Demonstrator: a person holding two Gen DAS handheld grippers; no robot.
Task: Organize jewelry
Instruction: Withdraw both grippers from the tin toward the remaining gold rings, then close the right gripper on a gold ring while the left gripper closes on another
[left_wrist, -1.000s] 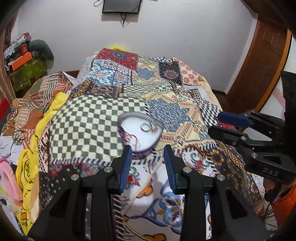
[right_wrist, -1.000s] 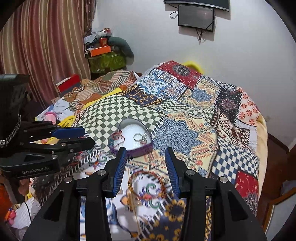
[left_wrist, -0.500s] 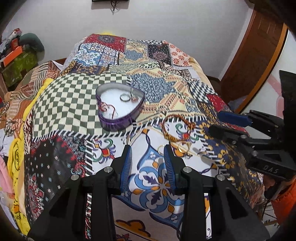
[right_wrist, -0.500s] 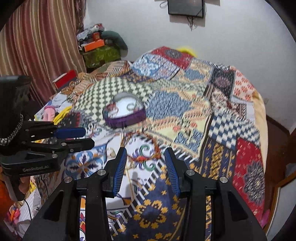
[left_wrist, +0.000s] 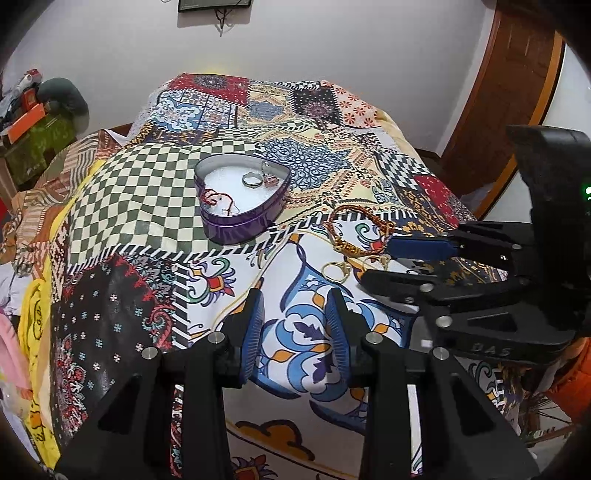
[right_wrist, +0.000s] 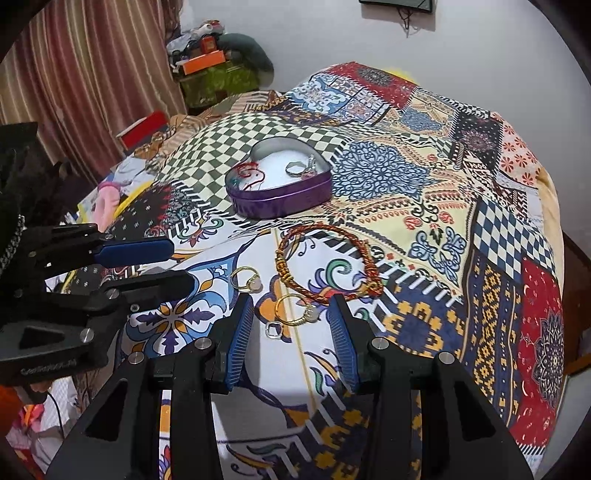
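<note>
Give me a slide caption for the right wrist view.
Open right tool hovers over gold rings and a beaded bracelet, heart-shaped tin beyond.

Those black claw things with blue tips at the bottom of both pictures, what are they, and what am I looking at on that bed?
They are hand-held grippers, one in each of a person's hands, each carrying a wide-angle camera that looks forward along its two fingers. One picture comes from the left gripper, the other from the right gripper; each also sees the other tool at its side. Both stand open and hold nothing.

Below them lies a patchwork bedspread. On it sits a purple heart-shaped tin, open, with a silver ring and a red cord inside. Outside the tin, nearer the grippers, lie a red and gold bracelet, two gold rings and a small silver piece. These loose pieces are probably what remains to be put away.
</note>
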